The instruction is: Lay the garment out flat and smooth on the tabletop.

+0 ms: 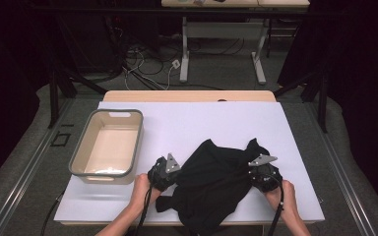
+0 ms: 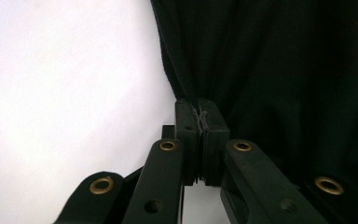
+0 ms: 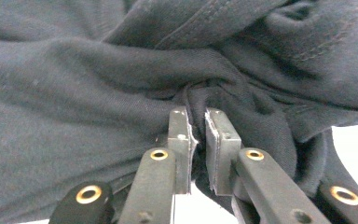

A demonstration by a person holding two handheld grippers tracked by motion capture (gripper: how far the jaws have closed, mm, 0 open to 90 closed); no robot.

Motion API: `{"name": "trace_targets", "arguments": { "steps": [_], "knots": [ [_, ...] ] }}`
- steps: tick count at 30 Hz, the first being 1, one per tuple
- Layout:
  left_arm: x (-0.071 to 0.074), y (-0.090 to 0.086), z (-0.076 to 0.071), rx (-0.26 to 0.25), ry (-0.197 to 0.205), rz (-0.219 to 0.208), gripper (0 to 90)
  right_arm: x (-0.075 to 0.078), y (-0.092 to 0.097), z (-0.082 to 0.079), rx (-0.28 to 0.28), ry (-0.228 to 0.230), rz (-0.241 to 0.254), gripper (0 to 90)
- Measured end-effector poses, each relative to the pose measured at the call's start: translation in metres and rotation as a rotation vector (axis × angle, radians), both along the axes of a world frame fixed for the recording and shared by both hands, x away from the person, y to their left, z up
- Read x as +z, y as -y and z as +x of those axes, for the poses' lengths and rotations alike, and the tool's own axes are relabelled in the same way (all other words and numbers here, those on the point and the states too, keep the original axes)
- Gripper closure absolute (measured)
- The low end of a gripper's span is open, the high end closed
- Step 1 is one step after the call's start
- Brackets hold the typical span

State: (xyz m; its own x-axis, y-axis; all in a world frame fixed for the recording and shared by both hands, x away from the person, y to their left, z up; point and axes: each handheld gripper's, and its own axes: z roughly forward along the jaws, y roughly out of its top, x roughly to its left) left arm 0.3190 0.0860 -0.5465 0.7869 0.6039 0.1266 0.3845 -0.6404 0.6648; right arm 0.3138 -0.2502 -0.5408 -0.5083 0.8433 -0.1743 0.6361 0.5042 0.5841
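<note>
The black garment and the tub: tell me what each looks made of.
Black garment: soft matte knit, probably cotton jersey; it bunches in folds and shows stitched seams in the right gripper view. Tub: likely smooth beige plastic with a grey rim, slightly glossy inside.

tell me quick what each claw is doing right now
Left claw: closed, pinching an edge of the black cotton garment.
Right claw: closed on a gathered fold of the same black garment.

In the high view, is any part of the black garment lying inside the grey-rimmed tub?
No, the tub holds nothing, and the black garment lies apart from it on the white tabletop.
</note>
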Motion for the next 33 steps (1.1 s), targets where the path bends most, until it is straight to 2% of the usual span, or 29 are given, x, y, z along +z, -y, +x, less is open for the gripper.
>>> {"name": "trace_targets", "arguments": {
  "steps": [2, 3, 5, 7, 8, 9, 12, 14, 15, 18, 21, 23, 25, 27, 31, 33],
  "knots": [
    [0.0, -0.007, -0.009, 0.003, -0.01, 0.008, 88.9, 0.001, -0.003, 0.006, 0.001, 0.006, -0.019, 82.0],
    [0.0, -0.01, -0.013, 0.007, -0.021, 0.008, 88.9, 0.0, -0.004, 0.01, 0.008, 0.021, -0.007, 82.1],
    [0.0, -0.017, -0.022, 0.011, -0.039, 0.013, 88.9, 0.003, -0.007, 0.016, 0.002, 0.017, -0.028, 82.1],
    [0.001, -0.022, -0.031, 0.014, -0.054, 0.01, 88.9, 0.004, -0.009, 0.023, 0.009, 0.042, -0.013, 82.1],
    [0.001, -0.025, -0.036, 0.013, -0.059, 0.018, 88.9, 0.005, -0.01, 0.024, 0.008, 0.036, -0.024, 82.0],
    [0.0, -0.026, -0.04, 0.009, -0.062, 0.02, 88.8, 0.005, -0.011, 0.026, 0.021, 0.043, -0.012, 82.0],
    [-0.001, -0.026, -0.044, -0.006, -0.071, 0.024, 88.2, 0.002, -0.011, 0.024, 0.036, -0.004, -0.017, 81.5],
    [-0.001, -0.022, -0.042, -0.015, -0.053, 0.031, 84.0, 0.002, -0.007, 0.02, 0.05, -0.029, -0.001, 80.4],
    [0.0, -0.02, -0.04, -0.012, -0.044, 0.04, 78.0, 0.002, -0.004, 0.018, 0.049, -0.032, 0.003, 77.8],
    [0.007, -0.013, -0.031, -0.002, -0.01, 0.038, 56.1, 0.005, 0.007, 0.009, 0.027, -0.051, 0.074, 60.7],
    [0.014, -0.006, -0.019, 0.007, 0.017, 0.01, 46.6, 0.006, 0.016, 0.003, 0.011, -0.067, 0.144, 52.3],
    [0.017, -0.002, -0.011, 0.01, 0.024, -0.011, 44.2, 0.007, 0.015, -0.001, -0.001, -0.076, 0.181, 47.9],
    [0.018, 0.003, -0.004, 0.012, 0.037, -0.012, 44.0, 0.006, 0.01, -0.004, 0.011, -0.094, 0.197, 44.9],
    [0.017, 0.009, 0.005, 0.008, 0.05, -0.013, 44.0, 0.005, 0.003, -0.006, 0.026, -0.101, 0.182, 42.9],
    [0.01, 0.021, 0.023, 0.005, 0.059, -0.015, 44.8, 0.0, -0.004, -0.005, 0.018, -0.116, 0.151, 43.2],
    [0.004, 0.027, 0.03, -0.031, 0.064, -0.014, 49.0, -0.003, -0.005, -0.005, 0.014, -0.116, 0.147, 47.3]
  ]
}}
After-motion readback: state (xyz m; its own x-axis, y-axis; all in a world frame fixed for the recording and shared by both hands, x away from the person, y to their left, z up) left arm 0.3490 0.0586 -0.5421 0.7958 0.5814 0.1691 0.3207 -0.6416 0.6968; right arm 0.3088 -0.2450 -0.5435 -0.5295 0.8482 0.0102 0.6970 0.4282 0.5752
